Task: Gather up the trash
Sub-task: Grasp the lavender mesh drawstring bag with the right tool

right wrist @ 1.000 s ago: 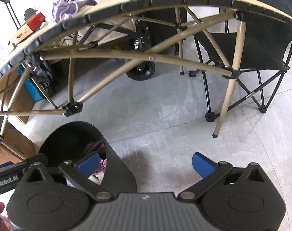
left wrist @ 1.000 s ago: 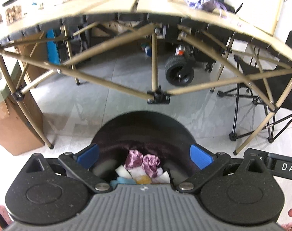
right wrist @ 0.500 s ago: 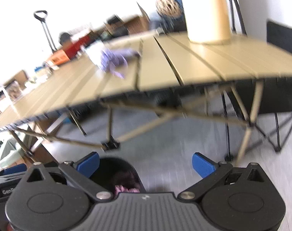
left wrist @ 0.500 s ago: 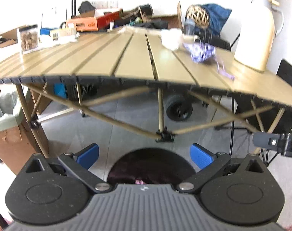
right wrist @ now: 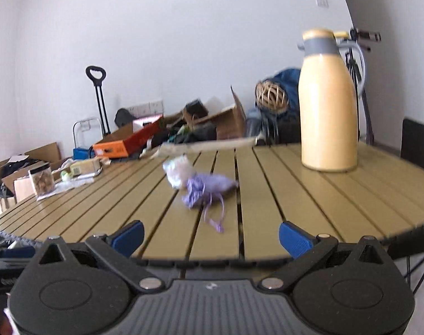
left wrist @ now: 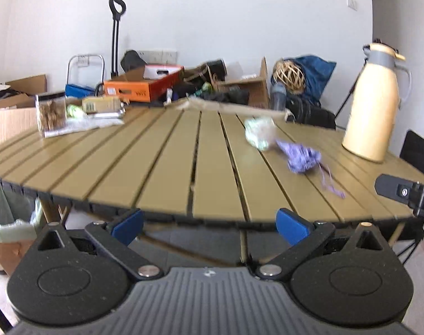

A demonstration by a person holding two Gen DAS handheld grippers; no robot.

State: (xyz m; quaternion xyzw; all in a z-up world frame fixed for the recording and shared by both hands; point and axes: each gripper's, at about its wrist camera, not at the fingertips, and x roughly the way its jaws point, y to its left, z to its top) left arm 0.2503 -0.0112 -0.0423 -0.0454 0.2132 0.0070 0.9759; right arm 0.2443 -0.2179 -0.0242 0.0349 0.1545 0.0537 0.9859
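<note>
A crumpled purple wrapper (right wrist: 205,188) with a trailing ribbon lies on the tan slatted table (right wrist: 295,195), touching a crumpled pale white-green wrapper (right wrist: 178,171) behind it. Both show in the left wrist view, the purple wrapper (left wrist: 302,157) right of centre and the pale wrapper (left wrist: 259,132) just behind it. My right gripper (right wrist: 210,236) is open and empty at the table's near edge, in front of the purple wrapper. My left gripper (left wrist: 210,223) is open and empty, level with the table's near edge. The black bin is out of view.
A tall cream thermos jug (right wrist: 327,106) stands at the right of the table. A clear jar (left wrist: 51,114), a small box (left wrist: 100,104) and plastic film lie at the far left. Cardboard boxes, an orange box (left wrist: 142,85) and bags are behind. A lined cardboard bin (left wrist: 8,229) stands left.
Both grippers have risen from over the black bin on the floor, below the table, to table height. The bin has dropped out of view and the tabletop now shows.
</note>
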